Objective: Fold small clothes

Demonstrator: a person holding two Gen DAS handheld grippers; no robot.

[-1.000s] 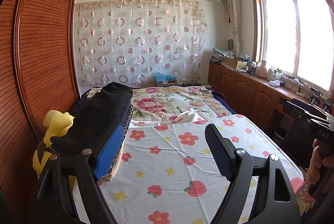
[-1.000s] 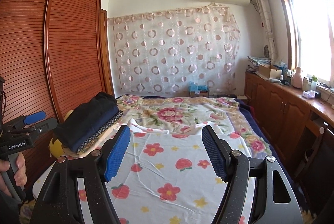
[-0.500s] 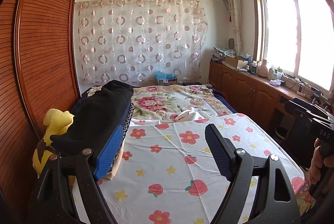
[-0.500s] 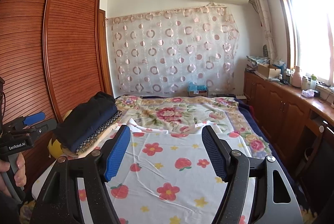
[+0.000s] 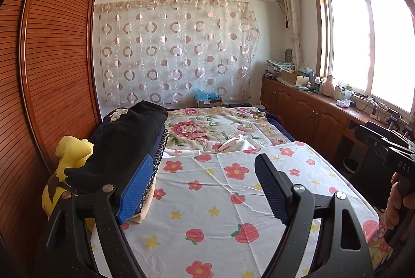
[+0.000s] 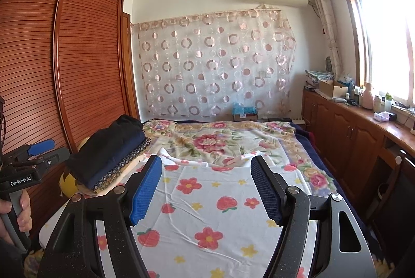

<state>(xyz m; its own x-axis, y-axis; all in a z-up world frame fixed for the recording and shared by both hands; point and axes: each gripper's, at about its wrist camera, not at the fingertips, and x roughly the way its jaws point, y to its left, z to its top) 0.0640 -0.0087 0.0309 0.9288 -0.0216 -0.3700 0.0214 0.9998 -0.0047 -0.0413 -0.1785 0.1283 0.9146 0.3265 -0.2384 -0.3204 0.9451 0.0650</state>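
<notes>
A stack of folded dark clothes (image 5: 129,140) lies at the left edge of the bed, black on top, with navy and patterned pieces below; it also shows in the right wrist view (image 6: 111,148). My left gripper (image 5: 205,190) is open and empty above the flowered white sheet (image 5: 233,200), its left finger beside the stack. My right gripper (image 6: 206,190) is open and empty above the same sheet (image 6: 207,213). Each gripper shows at the edge of the other's view, the right one (image 5: 389,148) and the left one (image 6: 28,164), both hand-held.
A yellow plush toy (image 5: 70,156) sits under the stack's left side. A floral blanket (image 5: 212,127) covers the far half of the bed. A slatted wooden wardrobe (image 6: 64,70) stands left, a cluttered wooden counter (image 6: 363,122) right under the window.
Both cameras have tilted slightly, so the room sits a little lower in view. Both grippers stay open and empty; the stack has not moved.
</notes>
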